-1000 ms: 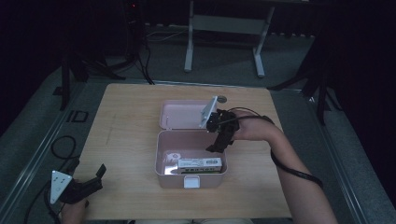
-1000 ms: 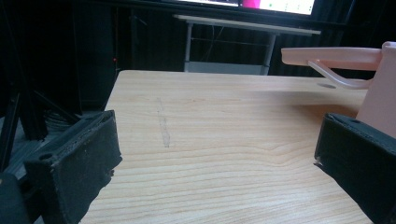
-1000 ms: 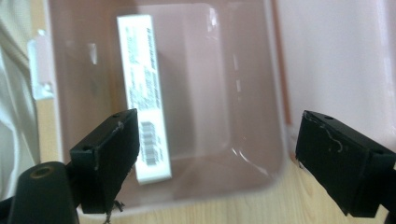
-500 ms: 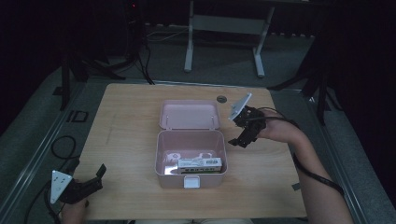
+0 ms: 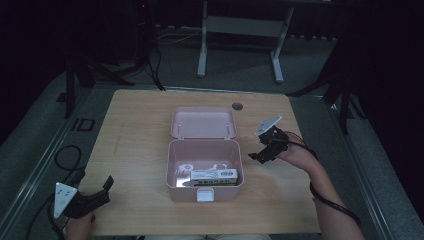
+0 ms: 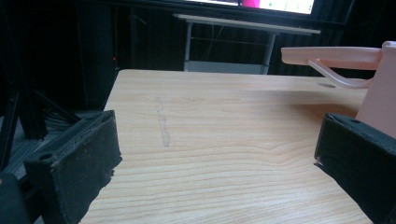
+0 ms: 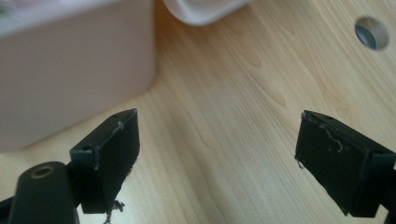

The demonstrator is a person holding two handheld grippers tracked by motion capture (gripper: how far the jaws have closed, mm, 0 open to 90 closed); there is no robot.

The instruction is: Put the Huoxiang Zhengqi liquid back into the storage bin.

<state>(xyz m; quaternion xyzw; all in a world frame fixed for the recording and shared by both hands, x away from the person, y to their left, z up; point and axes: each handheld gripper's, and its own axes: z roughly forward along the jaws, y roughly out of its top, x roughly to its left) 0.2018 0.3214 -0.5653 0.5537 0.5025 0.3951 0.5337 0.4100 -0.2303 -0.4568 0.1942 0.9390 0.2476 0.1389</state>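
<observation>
A pink box [image 5: 204, 190] stands open in the middle of the wooden table [image 5: 140, 140], its lid [image 5: 202, 122] laid back flat behind it. Inside lies a white carton [image 5: 214, 176] against the front wall. My right gripper [image 5: 256, 156] hovers just right of the box, open and empty; in the right gripper view the box wall [image 7: 70, 65] is at upper left and bare wood lies between the jaws. My left gripper [image 5: 102, 189] rests at the table's front left corner, open and empty. In the left gripper view the box [image 6: 380, 88] and its lid [image 6: 331, 55] are at far right.
A round cable hole [image 5: 237, 106] sits in the table behind the lid, and shows again [image 7: 371, 33] in the right gripper view. A white table frame [image 5: 240, 30] stands on the floor beyond. Cables trail off the table's left edge [image 5: 65, 155].
My right gripper has drawn back from over the box to its right side and come down towards the table. The left gripper has stayed put.
</observation>
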